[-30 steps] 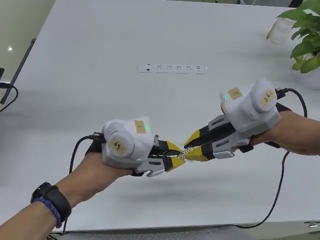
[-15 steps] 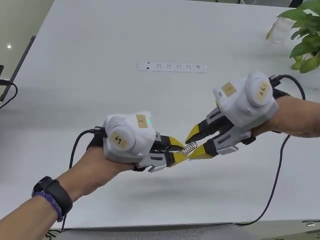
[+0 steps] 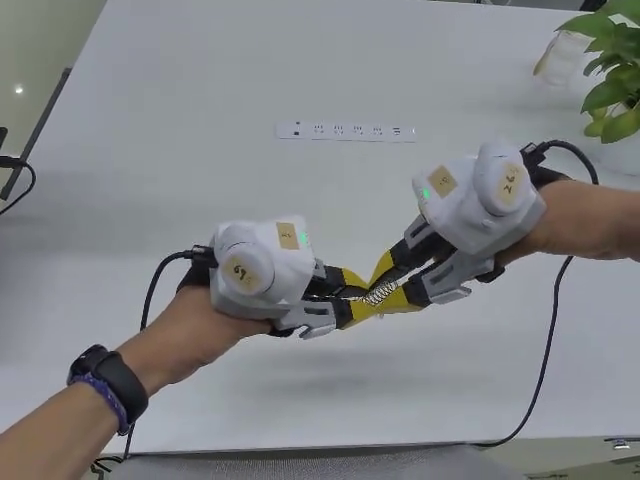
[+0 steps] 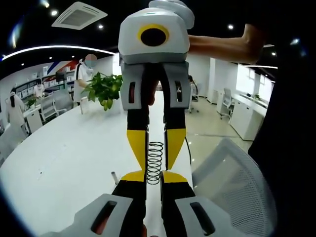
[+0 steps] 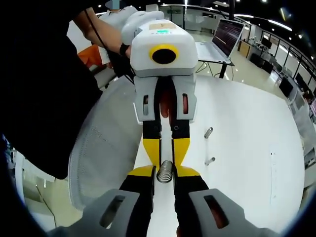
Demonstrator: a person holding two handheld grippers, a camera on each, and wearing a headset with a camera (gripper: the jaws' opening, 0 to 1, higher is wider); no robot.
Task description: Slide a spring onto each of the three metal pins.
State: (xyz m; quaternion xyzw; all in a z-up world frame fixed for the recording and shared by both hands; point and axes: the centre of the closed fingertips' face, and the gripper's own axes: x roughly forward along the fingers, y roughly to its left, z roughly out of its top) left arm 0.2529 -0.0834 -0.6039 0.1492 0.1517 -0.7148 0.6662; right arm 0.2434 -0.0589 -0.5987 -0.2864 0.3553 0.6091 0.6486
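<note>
Threading step, I reckon: right gripper [image 3: 386, 285] is clamped on the spring [image 3: 380, 293] over the table's [image 3: 200, 100] near edge. Left gripper [image 3: 357, 293] meets it nose-to-nose and looks pinched shut. Next it needs a dead-straight push.

We see a large white desk [image 3: 300, 70]. A white power strip [image 3: 345, 133] lies mid-desk toward the far edge, and a potted plant [image 3: 608, 60] stands at the far right corner. The left gripper view shows an open office: ceiling vent [image 4: 79, 15], recessed lights [image 4: 230, 26], bright windows [image 4: 247, 79], and a mesh chair [image 4: 232, 182] beside the desk edge. In the right gripper view a laptop [image 5: 226, 35] sits on another table [image 5: 208, 49].
</note>
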